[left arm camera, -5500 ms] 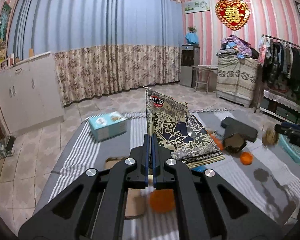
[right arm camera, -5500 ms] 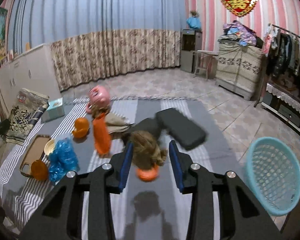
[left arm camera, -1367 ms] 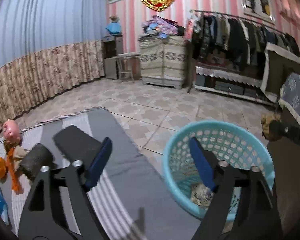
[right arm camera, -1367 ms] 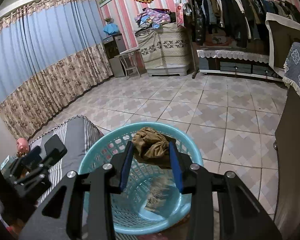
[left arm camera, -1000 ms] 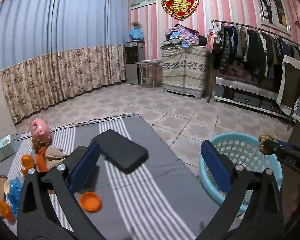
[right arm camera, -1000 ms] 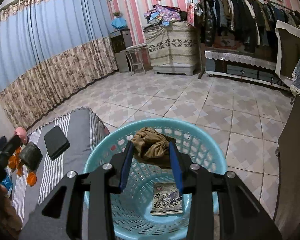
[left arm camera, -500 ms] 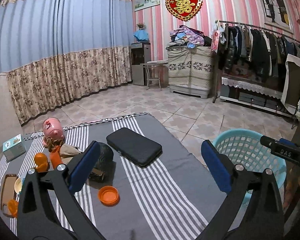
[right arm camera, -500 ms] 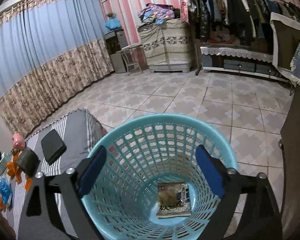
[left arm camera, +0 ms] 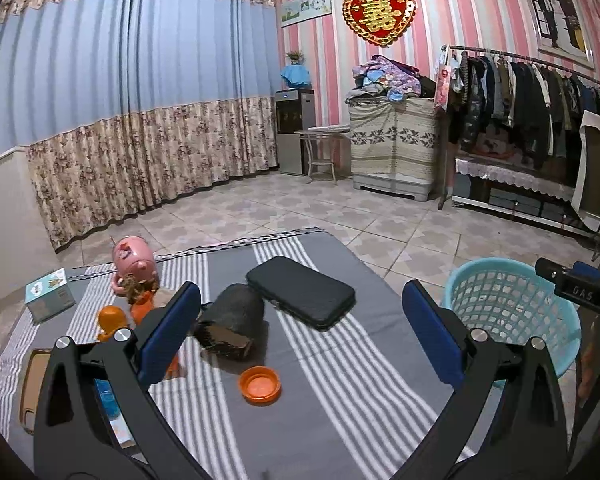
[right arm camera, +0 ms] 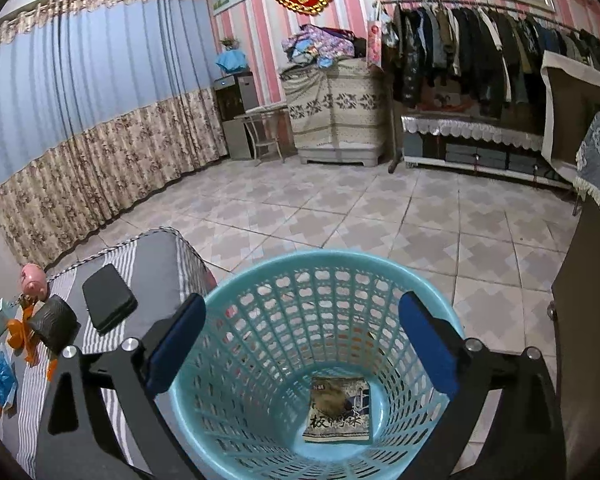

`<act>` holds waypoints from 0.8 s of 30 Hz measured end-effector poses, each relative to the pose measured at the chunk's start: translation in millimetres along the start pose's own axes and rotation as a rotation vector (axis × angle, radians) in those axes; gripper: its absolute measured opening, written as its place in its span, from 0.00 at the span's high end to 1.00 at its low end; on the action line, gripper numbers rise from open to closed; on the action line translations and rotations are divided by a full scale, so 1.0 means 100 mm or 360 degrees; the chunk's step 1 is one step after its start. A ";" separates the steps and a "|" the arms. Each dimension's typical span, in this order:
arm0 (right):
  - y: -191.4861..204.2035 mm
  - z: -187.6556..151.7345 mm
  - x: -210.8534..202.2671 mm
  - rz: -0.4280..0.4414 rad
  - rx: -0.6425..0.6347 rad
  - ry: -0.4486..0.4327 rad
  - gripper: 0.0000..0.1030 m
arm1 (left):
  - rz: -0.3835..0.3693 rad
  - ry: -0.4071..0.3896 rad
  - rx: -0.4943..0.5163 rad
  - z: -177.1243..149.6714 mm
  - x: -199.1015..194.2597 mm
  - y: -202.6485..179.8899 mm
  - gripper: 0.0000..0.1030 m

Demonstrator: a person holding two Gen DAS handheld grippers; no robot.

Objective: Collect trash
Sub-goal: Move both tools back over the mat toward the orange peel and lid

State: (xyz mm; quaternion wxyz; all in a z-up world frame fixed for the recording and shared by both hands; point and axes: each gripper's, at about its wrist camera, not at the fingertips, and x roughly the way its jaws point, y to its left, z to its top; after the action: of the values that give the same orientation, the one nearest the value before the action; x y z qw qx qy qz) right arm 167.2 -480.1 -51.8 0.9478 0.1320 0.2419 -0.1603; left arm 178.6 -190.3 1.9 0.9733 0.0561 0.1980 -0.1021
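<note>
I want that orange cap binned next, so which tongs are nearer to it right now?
Left. The left tongs hang open right over the orange cap on the striped mat; the right tongs are off over the blue basket.

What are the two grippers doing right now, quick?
Left gripper: open, holding nothing.
Right gripper: jaws opening, nothing between them, above the basket.

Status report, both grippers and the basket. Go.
Left gripper open, empty, over the striped mat. Right gripper opening, empty, above the blue basket. Snack bag inside. Nothing in the way.

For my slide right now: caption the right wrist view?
Open right tongs above the blue basket holding a snack packet.
</note>
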 end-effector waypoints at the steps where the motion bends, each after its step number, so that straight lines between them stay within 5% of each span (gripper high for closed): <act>1: 0.03 0.00 -0.01 0.0004 -0.0007 -0.0003 0.07 | 0.0006 0.0001 -0.0005 0.00 -0.02 0.04 0.05; 24: 1.09 -0.41 -0.48 0.0220 -0.0323 -0.0023 0.04 | 0.0207 -0.0019 -0.0037 -0.46 -0.64 1.21 0.05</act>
State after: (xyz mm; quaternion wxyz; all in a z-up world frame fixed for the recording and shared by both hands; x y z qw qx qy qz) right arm 150.8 -355.3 -43.7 0.9668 0.0508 0.2403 -0.0702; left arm 130.7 -54.2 -6.3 0.9796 0.0571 0.1893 -0.0367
